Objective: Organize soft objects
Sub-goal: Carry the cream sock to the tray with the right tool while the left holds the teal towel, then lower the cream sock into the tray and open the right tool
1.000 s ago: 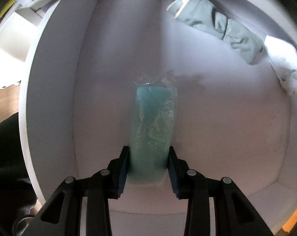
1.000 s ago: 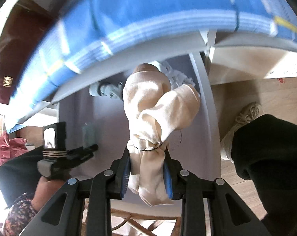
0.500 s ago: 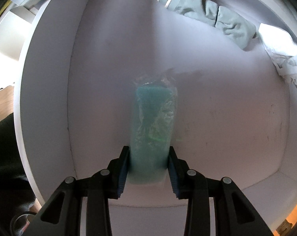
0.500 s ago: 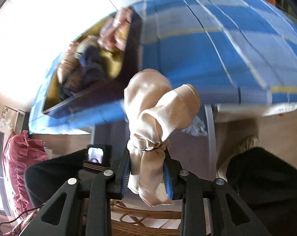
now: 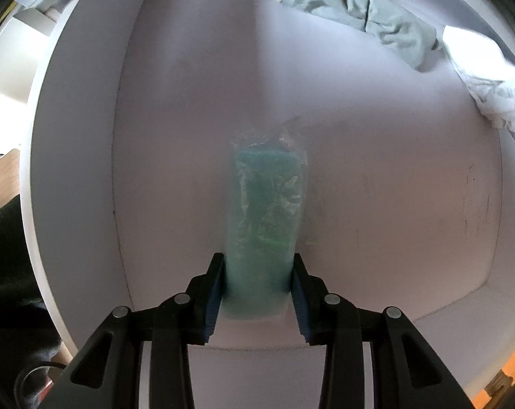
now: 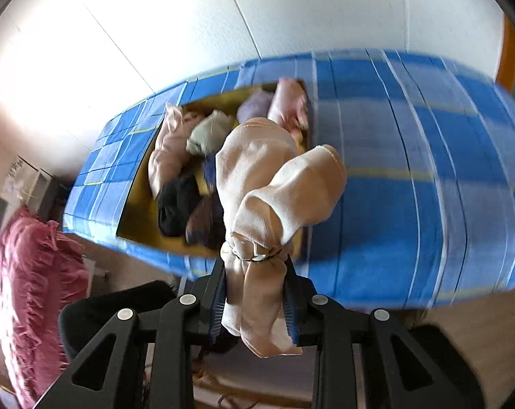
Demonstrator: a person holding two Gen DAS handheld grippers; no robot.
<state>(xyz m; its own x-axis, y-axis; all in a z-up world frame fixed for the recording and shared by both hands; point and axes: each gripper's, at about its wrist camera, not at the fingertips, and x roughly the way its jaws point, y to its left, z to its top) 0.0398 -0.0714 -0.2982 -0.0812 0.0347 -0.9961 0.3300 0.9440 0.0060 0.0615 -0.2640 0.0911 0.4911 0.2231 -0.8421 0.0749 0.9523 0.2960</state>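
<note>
Left wrist: fingers (image 5: 220,284) grip teal packet (image 5: 262,211) (no legible label).

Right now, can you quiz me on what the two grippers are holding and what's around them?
1. True or false: the left gripper holds a teal roll in clear plastic wrap.
2. What does the right gripper grip? A) black cloth B) cream tied sock bundle C) pink pillow
3. Which colour is the bottom of the blue checked box holding the soft bundles?

Key: 1 true; 2 B; 3 yellow.
</note>
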